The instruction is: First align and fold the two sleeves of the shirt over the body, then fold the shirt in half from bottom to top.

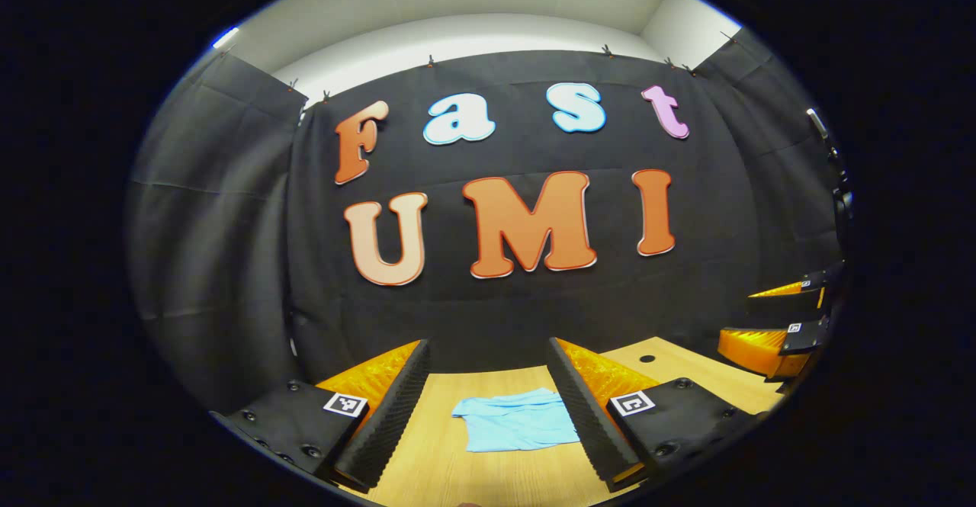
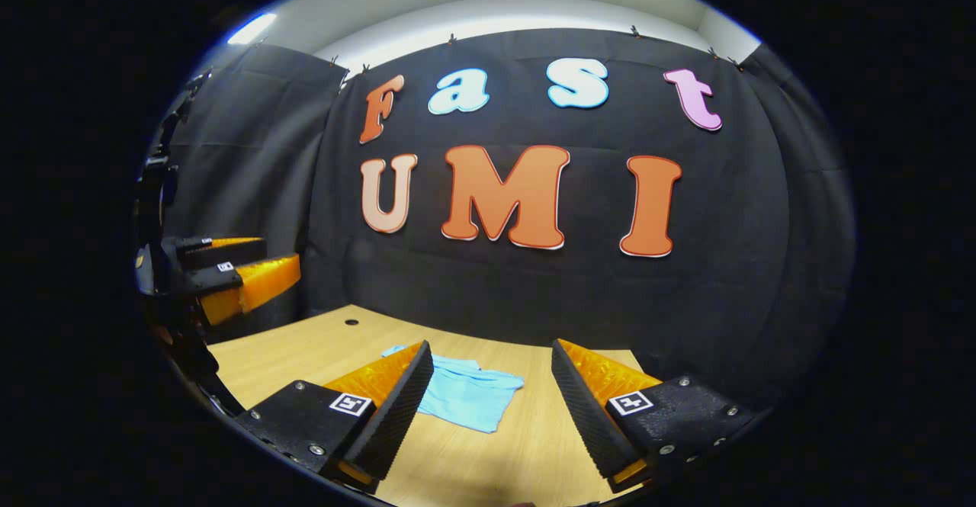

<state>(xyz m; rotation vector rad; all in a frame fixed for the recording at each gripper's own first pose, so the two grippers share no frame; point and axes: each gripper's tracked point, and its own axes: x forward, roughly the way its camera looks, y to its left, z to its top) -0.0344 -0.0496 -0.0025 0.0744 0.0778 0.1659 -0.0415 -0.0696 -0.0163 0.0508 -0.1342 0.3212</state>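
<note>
A light blue shirt (image 1: pixel 515 421) lies folded into a compact rectangle on the wooden table (image 1: pixel 457 469), seen between my left gripper's fingers. My left gripper (image 1: pixel 488 358) is held above the table, open, with nothing in it. In the right gripper view the same shirt (image 2: pixel 465 396) lies ahead and slightly left, partly hidden behind one finger. My right gripper (image 2: pixel 492 358) is open and holds nothing, raised over the table. The right gripper (image 1: pixel 785 320) also shows at the far right of the left gripper view, and the left gripper (image 2: pixel 229 278) shows at the far left of the right gripper view.
The table (image 2: pixel 534 446) runs back to the black cloth wall. A small dark hole (image 1: pixel 646 358) sits in the tabletop near its far edge, also seen as a hole (image 2: pixel 351 322) in the right gripper view.
</note>
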